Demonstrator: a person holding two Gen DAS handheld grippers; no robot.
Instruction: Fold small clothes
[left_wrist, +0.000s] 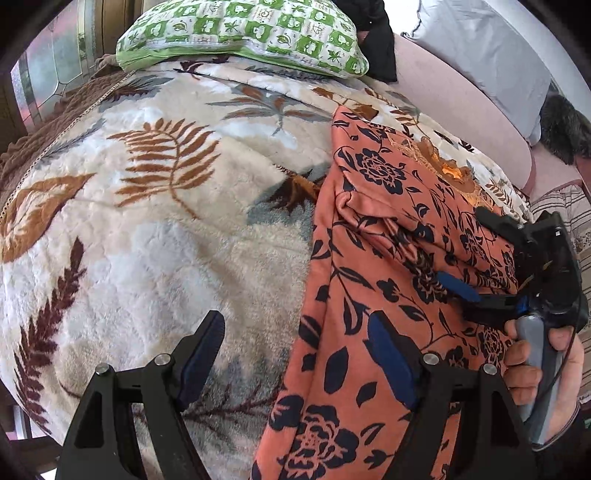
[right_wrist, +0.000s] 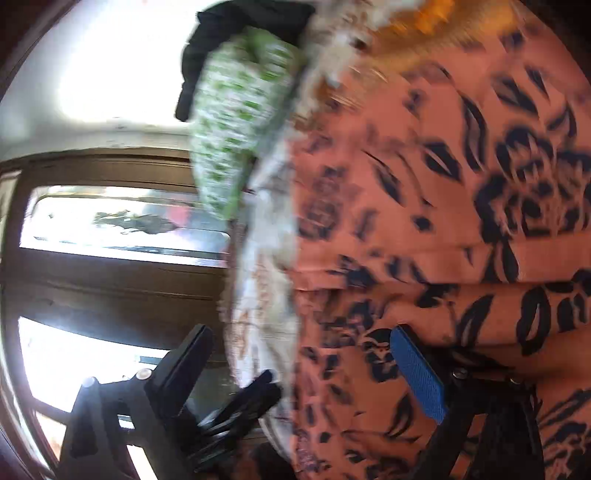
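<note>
Left wrist view: an orange garment with a dark floral print lies on the right part of a leaf-patterned blanket, partly folded, with a raised fold across its middle. The left gripper hangs above the garment's left edge, jaws wide apart and holding nothing; one finger is over the blanket, the other over the garment. The right gripper, held in a hand at the garment's right side, has its jaws spread around a bunched edge of cloth; whether they pinch it cannot be told. A green-checked pillow lies at the blanket's far end.

Right wrist view (blurred, rolled sideways): the right gripper stands with jaws apart, its blue pad against the garment. The pillow shows beyond.
</note>
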